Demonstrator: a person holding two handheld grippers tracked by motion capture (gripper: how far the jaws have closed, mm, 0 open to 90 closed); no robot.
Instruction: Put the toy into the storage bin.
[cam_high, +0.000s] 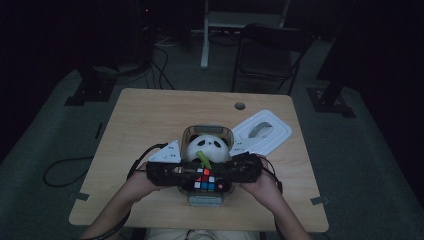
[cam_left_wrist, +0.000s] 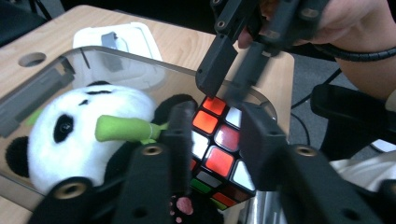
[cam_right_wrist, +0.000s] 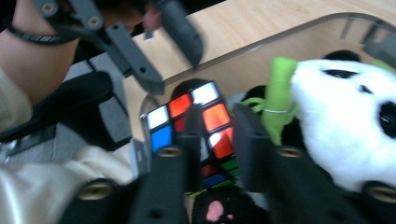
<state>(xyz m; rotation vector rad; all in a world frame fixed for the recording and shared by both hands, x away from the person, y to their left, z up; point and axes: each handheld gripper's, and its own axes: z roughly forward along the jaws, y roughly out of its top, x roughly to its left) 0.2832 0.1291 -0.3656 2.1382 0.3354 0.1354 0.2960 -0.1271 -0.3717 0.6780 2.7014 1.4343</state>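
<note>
L gripper (cam_left_wrist: 212, 135) fingers closed in on the cube (cam_left_wrist: 217, 149), which sits btwn them in the clear box (cam_high: 189, 134) beside the panda (cam_high: 207, 147). R gripper (cam_right_wrist: 215, 135) fingers likewise clamp it from opp. side.

My own jaws cover the middle of the puzzle cube (cam_left_wrist: 219, 140) in the left gripper view, so I cannot tell whether my pads press its sides. My right gripper (cam_right_wrist: 212, 135) hides it the same way, and that view is smeared with blur. The plush panda (cam_left_wrist: 79, 135) is cut off at the frame's right edge there, its body sunk behind the clear box (cam_high: 190, 132) wall. From above, both grippers mask the box's near half.
</note>
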